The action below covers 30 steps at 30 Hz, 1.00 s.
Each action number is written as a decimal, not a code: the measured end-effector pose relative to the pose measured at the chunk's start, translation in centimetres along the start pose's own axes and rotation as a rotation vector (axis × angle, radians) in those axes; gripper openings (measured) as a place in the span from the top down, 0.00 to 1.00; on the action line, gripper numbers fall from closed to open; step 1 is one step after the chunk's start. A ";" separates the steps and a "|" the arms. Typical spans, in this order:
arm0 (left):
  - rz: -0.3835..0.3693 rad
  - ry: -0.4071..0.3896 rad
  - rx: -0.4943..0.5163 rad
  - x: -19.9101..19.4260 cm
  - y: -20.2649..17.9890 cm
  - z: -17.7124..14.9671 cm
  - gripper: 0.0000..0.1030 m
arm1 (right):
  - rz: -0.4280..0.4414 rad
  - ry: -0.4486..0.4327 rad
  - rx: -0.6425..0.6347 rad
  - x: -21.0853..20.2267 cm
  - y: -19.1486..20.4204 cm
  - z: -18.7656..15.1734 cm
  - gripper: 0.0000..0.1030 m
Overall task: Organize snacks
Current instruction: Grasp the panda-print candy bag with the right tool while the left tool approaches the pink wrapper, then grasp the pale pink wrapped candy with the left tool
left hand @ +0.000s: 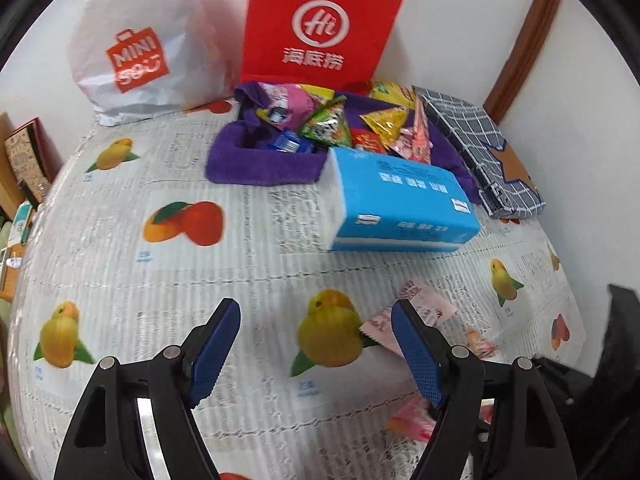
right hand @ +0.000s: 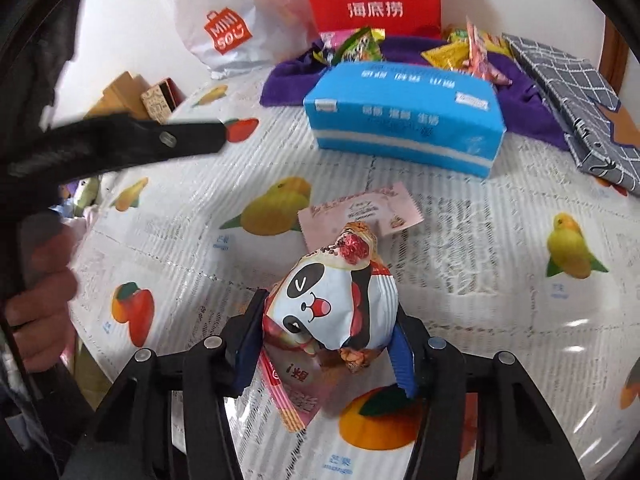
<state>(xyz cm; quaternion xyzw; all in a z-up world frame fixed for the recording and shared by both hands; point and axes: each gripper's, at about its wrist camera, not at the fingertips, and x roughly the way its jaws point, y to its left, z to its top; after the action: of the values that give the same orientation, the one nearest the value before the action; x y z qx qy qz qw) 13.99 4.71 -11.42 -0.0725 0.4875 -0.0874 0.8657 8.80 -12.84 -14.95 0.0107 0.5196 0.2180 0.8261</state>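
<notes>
The right gripper (right hand: 325, 332) is clamped on a panda-faced snack bag (right hand: 336, 300), held nearer the camera than the blue tissue pack (right hand: 404, 116) lying on the fruit-print tablecloth (right hand: 480, 264). A flat pink snack packet (right hand: 360, 210) lies on the cloth between the held bag and the tissue pack. Beyond the tissue pack, a purple towel (left hand: 256, 160) carries a heap of mixed snack packets (left hand: 344, 124), with a red paper bag (left hand: 320, 24) standing behind it. The left gripper (left hand: 316, 344) hangs over the cloth with its jaws spread wide and nothing between them, on the near side of the tissue pack.
</notes>
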 end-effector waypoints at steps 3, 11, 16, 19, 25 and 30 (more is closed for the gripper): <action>-0.017 0.018 0.028 1.2 -1.3 0.2 0.26 | -0.012 -0.037 0.014 -1.5 -1.6 0.2 0.47; -0.067 0.091 0.124 5.7 -5.1 0.0 0.26 | -0.127 -0.073 0.128 -3.5 -8.6 -0.2 0.47; -0.118 0.137 0.173 7.3 -6.7 -0.9 0.26 | -0.149 -0.070 0.203 -3.7 -12.1 -0.9 0.47; -0.098 0.139 0.194 7.7 -7.4 -1.7 0.26 | -0.159 -0.071 0.211 -3.7 -12.6 -1.1 0.47; 0.009 0.085 0.246 7.8 -8.9 -2.8 0.32 | -0.186 -0.053 0.199 -3.3 -12.8 -0.8 0.47; 0.033 0.058 0.233 7.1 -8.4 -2.6 0.62 | -0.200 -0.044 0.167 -3.6 -12.2 -0.5 0.47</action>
<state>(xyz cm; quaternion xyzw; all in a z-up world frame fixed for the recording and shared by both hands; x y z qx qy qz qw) 14.77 -5.18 -16.90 0.0392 0.5001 -0.1315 0.8551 11.26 -25.29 -15.09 0.0324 0.5162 0.0901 0.8511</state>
